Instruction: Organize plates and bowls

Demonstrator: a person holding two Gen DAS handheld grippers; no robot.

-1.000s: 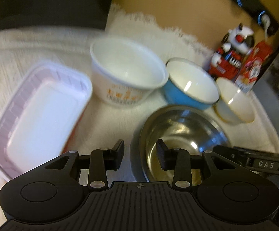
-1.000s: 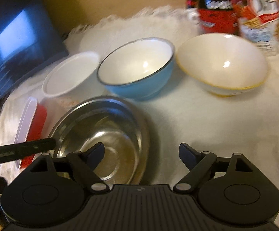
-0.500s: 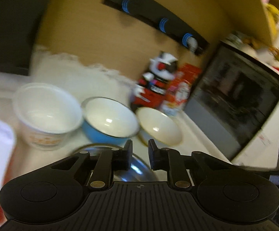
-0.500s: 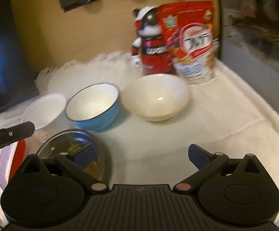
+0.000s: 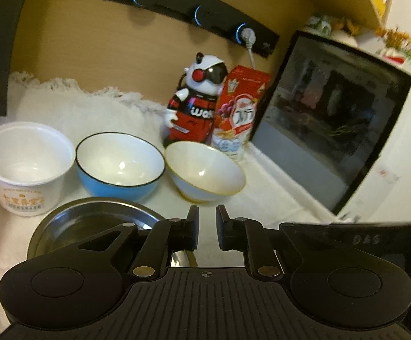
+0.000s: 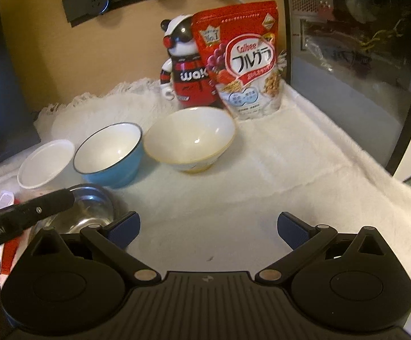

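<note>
Four bowls are sitting upright before us on the fluffy white cloth. We are holding the left gripper pinched nearly shut on nothing, just above the shiny steel bowl. We are holding the right gripper spread wide, nothing between its jaws. Beyond, side by side: paper cup-bowl, blue bowl, cream bowl. Only our right view is showing the red-edged tray.

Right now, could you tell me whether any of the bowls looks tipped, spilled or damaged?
Nothing stands out: the paper cup bowl, blue bowl, yellow-rimmed bowl and steel bowl all sit upright and empty on the white cloth.
</note>
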